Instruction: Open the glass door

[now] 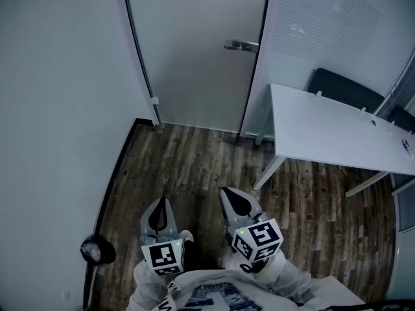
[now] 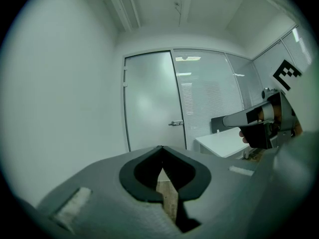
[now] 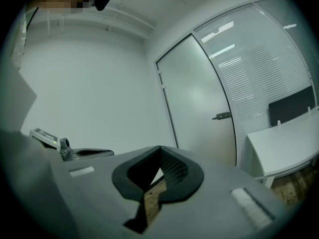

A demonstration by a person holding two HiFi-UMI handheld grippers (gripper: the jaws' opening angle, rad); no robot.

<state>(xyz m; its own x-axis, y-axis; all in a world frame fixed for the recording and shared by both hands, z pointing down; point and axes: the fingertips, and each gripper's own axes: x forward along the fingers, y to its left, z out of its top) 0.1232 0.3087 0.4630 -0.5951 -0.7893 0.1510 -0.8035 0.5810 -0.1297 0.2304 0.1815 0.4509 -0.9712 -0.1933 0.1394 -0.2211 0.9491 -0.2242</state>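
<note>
The frosted glass door (image 1: 194,44) stands closed in its dark frame, straight ahead across the wood floor. Its metal lever handle (image 1: 241,45) sits at the door's right edge; the handle (image 2: 175,123) also shows in the left gripper view, and the handle (image 3: 222,116) in the right gripper view. My left gripper (image 1: 162,203) and right gripper (image 1: 227,193) hang side by side low in the head view, well short of the door. Both point at it. The left gripper's (image 2: 160,147) jaws meet at the tips with nothing in them. The right gripper's (image 3: 160,147) jaws also meet, empty.
A white table (image 1: 337,128) stands to the right of the door, with a black chair (image 1: 343,89) behind it. A glass partition with blinds (image 1: 337,24) runs right of the door. A plain white wall (image 1: 58,109) closes the left. A dark round object (image 1: 97,250) lies by that wall.
</note>
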